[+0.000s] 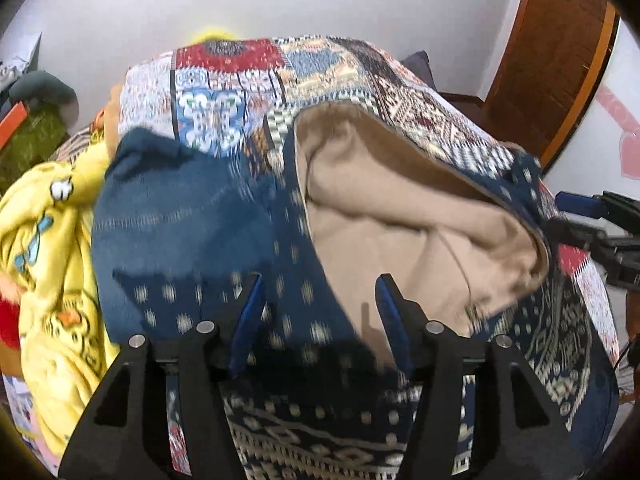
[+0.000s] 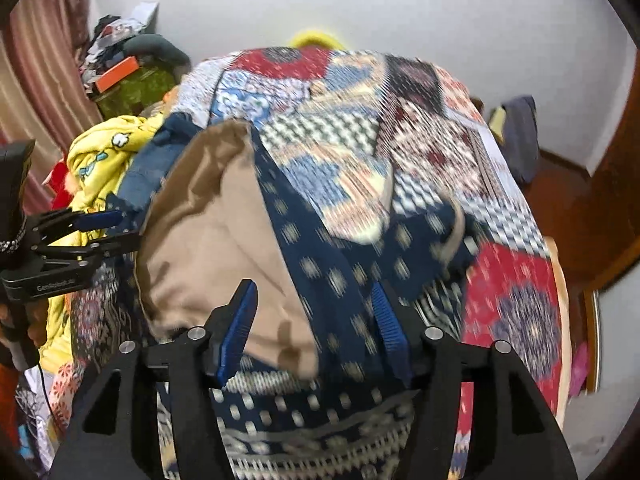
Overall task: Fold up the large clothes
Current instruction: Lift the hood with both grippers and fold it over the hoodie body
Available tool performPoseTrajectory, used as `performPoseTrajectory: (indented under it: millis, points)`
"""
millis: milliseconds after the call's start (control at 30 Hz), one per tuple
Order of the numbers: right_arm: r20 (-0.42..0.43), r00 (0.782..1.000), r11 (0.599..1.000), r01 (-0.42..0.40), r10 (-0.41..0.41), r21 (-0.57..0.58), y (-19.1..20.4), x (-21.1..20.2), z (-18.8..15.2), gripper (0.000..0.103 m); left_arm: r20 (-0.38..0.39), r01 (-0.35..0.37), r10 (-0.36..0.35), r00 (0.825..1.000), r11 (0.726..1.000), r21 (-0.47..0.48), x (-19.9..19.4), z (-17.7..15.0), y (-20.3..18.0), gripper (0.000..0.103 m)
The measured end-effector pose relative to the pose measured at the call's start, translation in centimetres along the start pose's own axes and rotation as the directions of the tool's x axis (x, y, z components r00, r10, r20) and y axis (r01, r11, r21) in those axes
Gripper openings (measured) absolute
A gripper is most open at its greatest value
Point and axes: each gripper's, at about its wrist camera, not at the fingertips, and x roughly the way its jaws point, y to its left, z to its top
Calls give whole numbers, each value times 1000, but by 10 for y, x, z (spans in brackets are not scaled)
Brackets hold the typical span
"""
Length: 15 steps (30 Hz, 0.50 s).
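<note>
Both claws stand about half open with nothing gripped. Your left claw (image 1: 318, 308) hovers just over the navy patterned garment (image 1: 288, 264), its blue pads clear of the cloth on either side. Your right claw (image 2: 314, 316) does the same over the folded edge, where the tan lining (image 2: 216, 232) meets the navy print.

The garment lies on the bed, spread over a patchwork bedspread (image 1: 248, 80). One flap is turned back so the lining faces up. A yellow printed cloth (image 1: 52, 216) sits heaped just beside it on the left.

Judgement: a fold appears laid and released; the next step is likely a regrip for the following fold. Both views are motion-blurred, so the exact hem line is hard to read.

Advice for the step:
- Bring each claw down on one layer edge only, not the bedspread beneath.
- Pick matching points on the two sides so the fold runs straight.
- Keep the left claw off the yellow cloth.
- Lift both hands evenly; the lining looks slippery and may slide.
</note>
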Motion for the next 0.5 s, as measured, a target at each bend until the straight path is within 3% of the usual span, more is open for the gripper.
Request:
performPoseTrajectory:
  millis: [300,500]
  points:
    - [-41,999,996,15,-19,-89,24,66,35,56,-31,-21,20,999,999,-34,59,39,15,56]
    - [-50,999,998,5,-8,-66,24,94,47,56,-25,-21,20,999,999,-45,83,49,13,56]
